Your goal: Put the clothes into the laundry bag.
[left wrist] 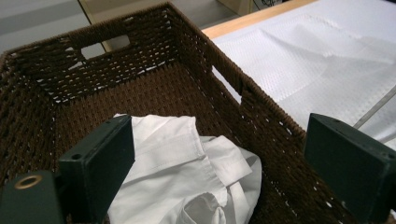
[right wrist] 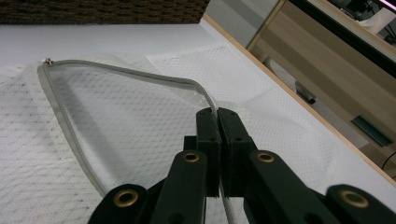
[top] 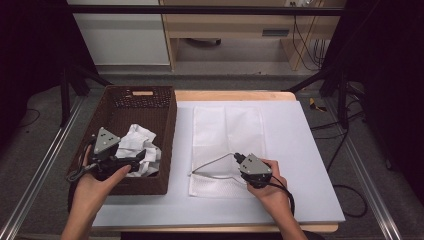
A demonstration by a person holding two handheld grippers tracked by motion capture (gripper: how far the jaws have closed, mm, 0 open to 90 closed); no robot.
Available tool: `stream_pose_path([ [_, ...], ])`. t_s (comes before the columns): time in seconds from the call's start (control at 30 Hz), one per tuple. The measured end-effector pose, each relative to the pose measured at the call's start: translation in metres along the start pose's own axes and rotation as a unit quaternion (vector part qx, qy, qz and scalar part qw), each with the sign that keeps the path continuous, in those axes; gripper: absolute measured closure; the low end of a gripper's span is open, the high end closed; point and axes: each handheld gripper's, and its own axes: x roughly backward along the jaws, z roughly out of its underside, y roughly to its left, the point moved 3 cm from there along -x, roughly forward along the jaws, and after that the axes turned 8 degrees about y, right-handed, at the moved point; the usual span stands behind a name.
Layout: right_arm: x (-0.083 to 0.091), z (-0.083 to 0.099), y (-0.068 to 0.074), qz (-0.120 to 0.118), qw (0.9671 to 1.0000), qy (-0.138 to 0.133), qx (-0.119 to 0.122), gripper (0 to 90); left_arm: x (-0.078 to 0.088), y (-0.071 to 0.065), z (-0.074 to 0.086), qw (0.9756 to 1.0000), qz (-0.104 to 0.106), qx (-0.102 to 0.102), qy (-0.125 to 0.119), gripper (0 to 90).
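Mesh bag point(top: 227, 145) zipper edge point(right wrist: 140, 77) in right claw point(right wrist: 217, 114), open mat point(top: 300, 150) alongside

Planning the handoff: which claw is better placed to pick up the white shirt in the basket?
The left claw: its jaws stand open right over the white shirt inside the basket. The right claw is shut on the mesh bag's zipper edge, holding it open.

A white mesh bag point(top: 227, 150) lies flat on the table, just beside the brown basket point(top: 167, 135). Its grey zipper edge point(right wrist: 126, 72) is lifted up and open. A crumpled white shirt point(top: 140, 147) lies inside the basket.
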Motion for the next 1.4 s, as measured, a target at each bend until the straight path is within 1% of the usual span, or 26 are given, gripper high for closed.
stream_pose_path([
  [0.23, 0.0, 0.0, -0.001, -0.002, 1.0, -0.001, 0.001, 88.2, -0.01, 0.001, 0.005, 0.9999, 0.003, -0.002, 0.016, 7.8],
  [0.3, 0.001, 0.0, 0.0, -0.003, 1.0, -0.001, 0.0, 88.2, -0.016, 0.003, 0.005, 0.9997, -0.001, -0.006, 0.024, 7.6],
  [0.33, 0.001, 0.0, 0.0, -0.003, 1.0, -0.001, 0.0, 88.2, -0.016, 0.003, 0.005, 0.9997, -0.001, -0.006, 0.024, 7.5],
  [0.5, 0.001, 0.002, 0.001, -0.006, 1.0, 0.001, 0.002, 88.2, -0.028, 0.005, -0.004, 0.9991, 0.006, -0.013, 0.039, 6.9],
  [0.6, 0.001, 0.003, 0.001, -0.007, 1.0, 0.002, 0.0, 88.2, -0.034, 0.006, -0.015, 0.9977, 0.004, -0.035, 0.059, 5.5],
  [0.63, 0.001, 0.003, 0.001, -0.007, 1.0, 0.001, -0.001, 88.1, -0.036, 0.008, -0.018, 0.9969, 0.002, -0.041, 0.067, 5.6],
  [0.7, 0.001, 0.003, 0.001, -0.006, 1.0, 0.002, -0.002, 88.1, -0.039, 0.012, -0.025, 0.9945, -0.005, -0.058, 0.087, 5.5],
  [0.77, 0.001, 0.002, 0.001, -0.006, 1.0, 0.001, 0.0, 88.1, -0.044, 0.018, -0.031, 0.9921, -0.009, -0.064, 0.107, 5.4],
  [0.9, 0.002, 0.003, 0.002, -0.007, 1.0, 0.002, -0.001, 88.0, -0.055, 0.033, -0.036, 0.9877, -0.01, -0.063, 0.142, 5.5],
  [0.93, 0.002, 0.003, 0.002, -0.008, 1.0, 0.002, -0.002, 87.9, -0.057, 0.036, -0.036, 0.9872, -0.01, -0.062, 0.147, 5.3],
  [0.97, 0.002, 0.003, 0.002, -0.008, 1.0, 0.002, -0.002, 87.9, -0.058, 0.039, -0.036, 0.9859, -0.011, -0.065, 0.154, 5.3],
  [1.0, 0.001, 0.003, 0.001, -0.009, 1.0, 0.001, -0.002, 87.8, -0.063, 0.044, -0.035, 0.984, -0.01, -0.068, 0.165, 5.0],
  [1.03, 0.001, 0.003, 0.001, -0.009, 1.0, 0.001, -0.002, 87.8, -0.063, 0.044, -0.035, 0.984, -0.01, -0.068, 0.165, 5.0],
  [1.13, 0.001, 0.002, 0.001, -0.011, 0.9999, 0.001, -0.002, 87.8, -0.069, 0.048, -0.032, 0.9807, 0.001, -0.074, 0.181, 5.0],
  [1.2, 0.0, 0.002, 0.001, -0.012, 0.9999, 0.002, -0.002, 87.8, -0.074, 0.049, -0.029, 0.9788, 0.006, -0.075, 0.191, 4.9],
  [1.23, 0.0, 0.002, 0.001, -0.012, 0.9999, 0.002, -0.002, 87.8, -0.076, 0.05, -0.028, 0.9773, 0.01, -0.077, 0.197, 4.9],
  [1.27, 0.0, 0.002, 0.001, -0.013, 0.9999, 0.003, -0.002, 87.8, -0.079, 0.05, -0.027, 0.9771, 0.018, -0.074, 0.199, 5.0],
  [1.3, 0.0, 0.002, 0.001, -0.013, 0.9999, 0.003, -0.002, 87.7, -0.081, 0.05, -0.026, 0.9763, 0.03, -0.066, 0.204, 5.1],
  [1.33, 0.0, 0.002, 0.002, -0.014, 0.9999, 0.003, -0.002, 87.7, -0.084, 0.05, -0.026, 0.9754, 0.036, -0.061, 0.209, 4.8],
  [1.37, 0.0, 0.002, 0.002, -0.014, 0.9999, 0.002, -0.002, 87.7, -0.086, 0.05, -0.025, 0.9741, 0.038, -0.061, 0.214, 4.9],
  [1.4, 0.0, 0.002, 0.002, -0.014, 0.9999, 0.002, -0.002, 87.6, -0.088, 0.05, -0.024, 0.9732, 0.035, -0.064, 0.218, 5.0],
])
